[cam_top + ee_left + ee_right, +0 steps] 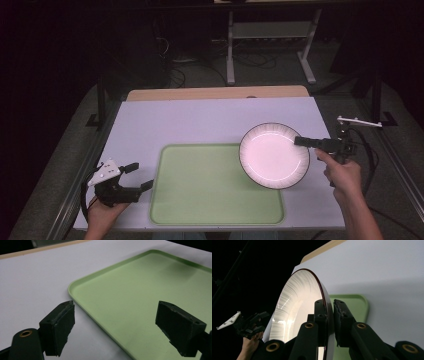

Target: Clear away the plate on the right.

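White table (pixel 200 120), dark room: right gripper (pixel 303 142) pinches white plate (pixel 272 156) by its 3 o'clock rim, lifted over green tray (pixel 200 190) corner; left gripper (pixel 136 176) spread, idle; next likely lowering onto tray.

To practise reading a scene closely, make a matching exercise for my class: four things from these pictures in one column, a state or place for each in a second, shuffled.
Things:
1. plate
2. tray
3. left gripper
4. right gripper

States:
A. open, beside the tray's left edge
B. green, lying on the table
C. white with a dark rim, held by its edge
D. shut on the plate's rim

Pairs: 1-C, 2-B, 3-A, 4-D
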Action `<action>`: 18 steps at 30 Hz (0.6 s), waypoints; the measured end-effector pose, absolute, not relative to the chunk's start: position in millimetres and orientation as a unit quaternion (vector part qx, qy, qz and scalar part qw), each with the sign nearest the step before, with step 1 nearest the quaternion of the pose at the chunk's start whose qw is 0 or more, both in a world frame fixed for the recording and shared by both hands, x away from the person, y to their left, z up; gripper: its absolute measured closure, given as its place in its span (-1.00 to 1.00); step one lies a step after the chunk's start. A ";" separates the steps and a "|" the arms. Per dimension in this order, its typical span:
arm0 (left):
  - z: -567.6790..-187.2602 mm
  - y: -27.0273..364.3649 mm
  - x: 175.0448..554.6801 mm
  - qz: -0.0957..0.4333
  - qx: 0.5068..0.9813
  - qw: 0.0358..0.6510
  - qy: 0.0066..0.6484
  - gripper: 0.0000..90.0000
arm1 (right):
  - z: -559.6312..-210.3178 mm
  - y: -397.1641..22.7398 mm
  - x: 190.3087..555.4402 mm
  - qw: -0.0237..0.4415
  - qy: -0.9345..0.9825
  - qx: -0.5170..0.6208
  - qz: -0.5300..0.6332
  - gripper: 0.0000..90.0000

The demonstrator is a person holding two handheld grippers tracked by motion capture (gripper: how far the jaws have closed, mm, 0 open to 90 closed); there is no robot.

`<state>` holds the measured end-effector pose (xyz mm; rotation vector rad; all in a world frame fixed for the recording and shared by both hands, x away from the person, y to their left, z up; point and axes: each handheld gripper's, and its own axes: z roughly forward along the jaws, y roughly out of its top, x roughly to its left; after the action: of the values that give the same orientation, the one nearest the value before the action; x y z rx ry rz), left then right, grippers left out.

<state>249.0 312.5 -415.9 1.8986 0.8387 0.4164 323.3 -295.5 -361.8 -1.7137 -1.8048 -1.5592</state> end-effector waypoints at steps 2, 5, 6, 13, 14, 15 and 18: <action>-415.8 312.5 249.0 0.172 0.782 0.490 0.345 -0.65 | -360.5 -289.2 325.3 0.105 -0.614 -0.578 -0.528 0.80; -415.7 312.8 249.1 0.173 0.782 0.491 0.345 -0.65 | -358.3 -278.4 328.9 0.108 -0.620 -0.572 -0.527 0.80; -415.7 312.8 249.1 0.173 0.782 0.491 0.345 -0.65 | -357.9 -275.8 329.6 0.108 -0.620 -0.571 -0.527 0.80; -415.7 312.8 249.1 0.173 0.781 0.491 0.345 -0.65 | -355.9 -254.6 334.5 0.117 -0.630 -0.558 -0.526 0.80; -415.6 312.9 249.2 0.172 0.781 0.491 0.345 -0.65 | -356.1 -251.2 335.4 0.118 -0.632 -0.556 -0.526 0.80; -415.6 313.1 249.2 0.173 0.781 0.492 0.345 -0.65 | -356.7 -244.7 337.1 0.122 -0.634 -0.554 -0.526 0.80; -415.6 313.4 249.3 0.172 0.780 0.492 0.346 -0.65 | -358.1 -238.1 338.8 0.126 -0.636 -0.552 -0.525 0.80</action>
<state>249.3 313.4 -415.6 1.8935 0.8391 0.4185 338.8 -238.1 -358.1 -1.6069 -1.8514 -1.5297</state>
